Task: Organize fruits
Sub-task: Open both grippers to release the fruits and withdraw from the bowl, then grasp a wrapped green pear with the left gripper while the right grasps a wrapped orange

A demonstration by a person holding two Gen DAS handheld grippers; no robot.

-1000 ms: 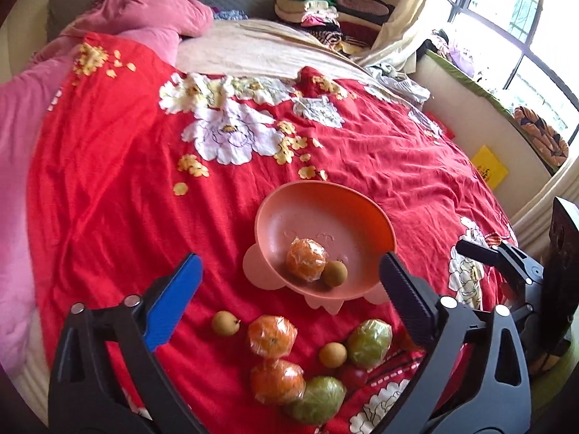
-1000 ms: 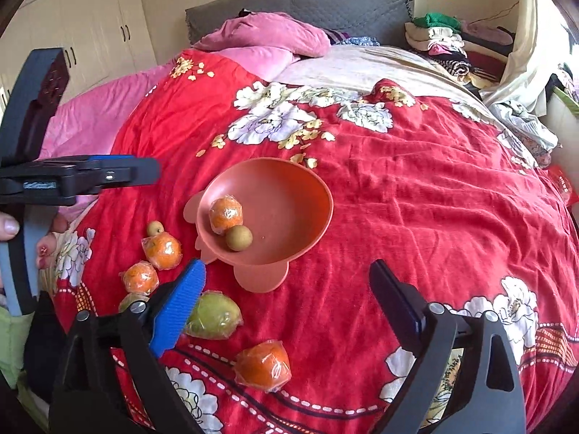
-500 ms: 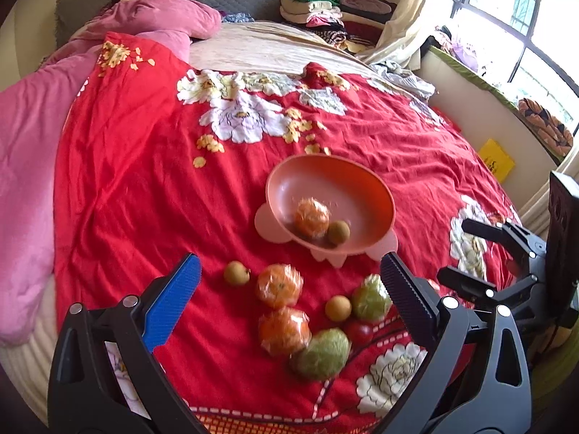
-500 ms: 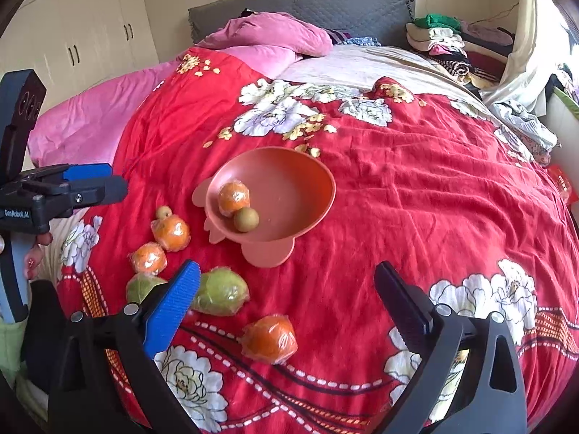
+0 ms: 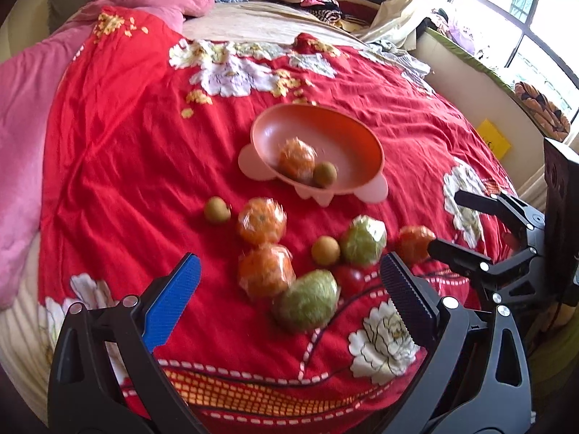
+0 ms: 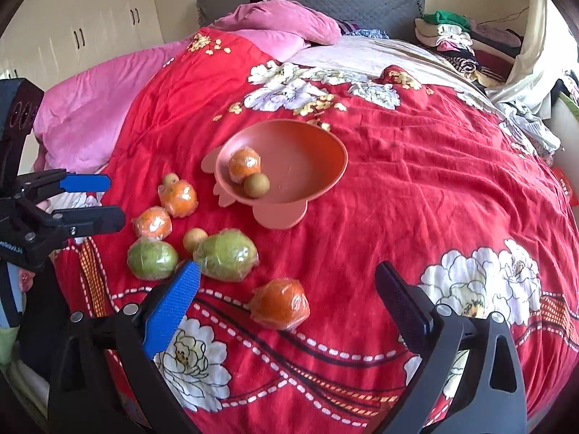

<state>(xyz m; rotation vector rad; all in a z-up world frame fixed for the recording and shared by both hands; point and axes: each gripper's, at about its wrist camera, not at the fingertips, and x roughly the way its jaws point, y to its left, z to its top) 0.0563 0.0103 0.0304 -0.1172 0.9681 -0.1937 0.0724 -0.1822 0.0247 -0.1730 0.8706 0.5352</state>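
Observation:
A salmon-pink bowl [image 5: 347, 133] [image 6: 311, 159] sits on the red bedspread and holds a wrapped orange [image 5: 296, 159] and a small brown fruit [image 5: 325, 174]. Loose fruit lies in front of it: wrapped oranges [image 5: 261, 220] [image 5: 266, 269], green fruits [image 5: 307, 303] [image 5: 363, 240], small brown fruits [image 5: 216, 209] [image 5: 325, 250] and a red fruit [image 5: 350, 277]. One wrapped orange [image 6: 280, 303] lies apart, between my right gripper's fingers. My left gripper [image 5: 289, 303] is open above the pile. My right gripper [image 6: 286, 307] is open and empty.
The red floral bedspread [image 6: 416, 188] covers a round bed. Pink pillows [image 6: 286, 21] and folded clothes [image 6: 456, 36] lie at the far side. A window [image 5: 524, 11] is at the right. Each gripper shows in the other's view [image 5: 506, 238] [image 6: 54, 209].
Both grippers have pulled back from the bowl toward the near edge of the bed; more loose fruit and bedspread show. Both stay open. No fruit has moved.

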